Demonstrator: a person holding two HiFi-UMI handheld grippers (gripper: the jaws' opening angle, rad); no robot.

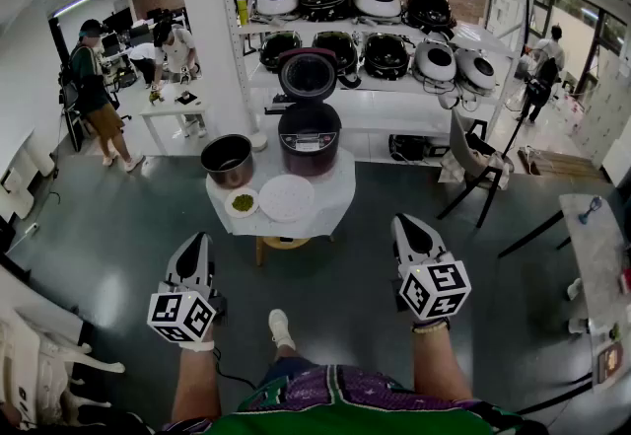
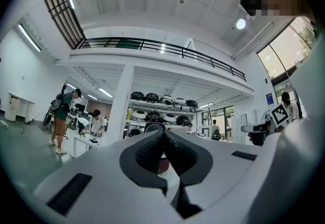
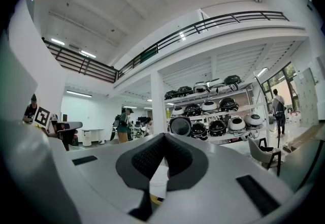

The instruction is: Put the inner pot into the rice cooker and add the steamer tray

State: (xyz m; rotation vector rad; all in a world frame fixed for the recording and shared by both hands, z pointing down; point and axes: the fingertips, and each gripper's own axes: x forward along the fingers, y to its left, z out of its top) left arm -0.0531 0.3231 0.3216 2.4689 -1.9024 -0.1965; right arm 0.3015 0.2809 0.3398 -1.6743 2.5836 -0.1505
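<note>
Maroon rice cooker (image 1: 309, 142), white steamer tray (image 1: 286, 197)

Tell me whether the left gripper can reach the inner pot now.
Probably yes: the inner pot stands at the left edge of the table, nothing between it and the left gripper. That gripper is shut and well short of the table, though.
</note>
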